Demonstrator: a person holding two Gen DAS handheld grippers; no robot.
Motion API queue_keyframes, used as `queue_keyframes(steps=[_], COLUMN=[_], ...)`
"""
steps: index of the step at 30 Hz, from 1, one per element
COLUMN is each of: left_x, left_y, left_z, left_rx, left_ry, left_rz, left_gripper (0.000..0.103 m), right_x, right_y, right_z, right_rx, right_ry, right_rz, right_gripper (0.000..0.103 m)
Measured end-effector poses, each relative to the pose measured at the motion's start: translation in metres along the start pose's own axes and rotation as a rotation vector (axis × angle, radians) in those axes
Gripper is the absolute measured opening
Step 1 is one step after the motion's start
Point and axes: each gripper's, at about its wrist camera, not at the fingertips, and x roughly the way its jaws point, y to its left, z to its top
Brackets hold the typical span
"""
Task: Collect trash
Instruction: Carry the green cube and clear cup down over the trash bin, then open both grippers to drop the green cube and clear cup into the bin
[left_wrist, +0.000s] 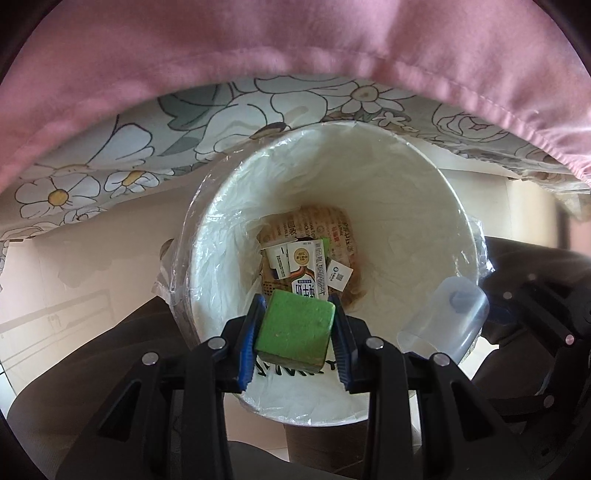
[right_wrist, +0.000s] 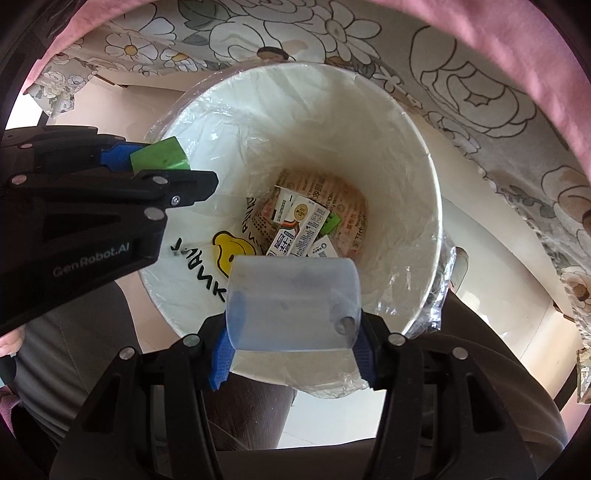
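Floral cloth (left_wrist: 110, 155) hanging past the far rim of the lined white bin (left_wrist: 424, 206), cartons (left_wrist: 306, 266) at its bottom, my left hand-held gripper (left_wrist: 295, 332) clamping a green block (left_wrist: 295, 328) above its open mouth, my right hand-held gripper (right_wrist: 291, 332) squeezing a clear plastic cup (right_wrist: 291, 302) over the near rim.

Left gripper (left_wrist: 297, 328), right gripper (right_wrist: 293, 345): black frames, blue jaws, silver rivets; white "GenRobot.AI" lettering on left.

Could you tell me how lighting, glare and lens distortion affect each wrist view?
Left wrist view: fisheye bends the pink cloth into an arc; the floor at left is washed out; the green block is sharp. Right wrist view: glare streaks the bin liner; the translucent cup looks hazy; corners go black.
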Motion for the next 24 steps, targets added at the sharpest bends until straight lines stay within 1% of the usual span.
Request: queue_keyframes(steps=[6, 11, 17, 22, 24], left_x=[0.014, 0.029, 0.046, 0.046, 0.048], left_y=[0.001, -0.002, 0.0, 0.0, 0.001], left_z=[0.004, 0.008, 0.01, 0.011, 0.011], left_rx=[-0.005, 0.01, -0.001, -0.01, -0.019], left_ry=[0.032, 0.059, 0.096, 0.11, 0.123], left_rz=[0.004, 0.011, 0.008, 0.011, 0.004], left_gripper=[0.037, 0.037, 0.037, 0.037, 0.041], right_x=[0.009, 0.018, 0.028, 0.043, 0.043], right_y=[-0.004, -0.006, -0.008, -0.009, -0.01], right_z=[0.002, 0.003, 0.004, 0.007, 0.008], right_rx=[0.024, 0.021, 0.02, 0.018, 0.022], right_ry=[0.016, 0.036, 0.054, 0.072, 0.074], right_rz=[-0.001, -0.016, -0.026, -0.036, -0.035], right_gripper=[0.054, 0.054, 0.054, 0.055, 0.055])
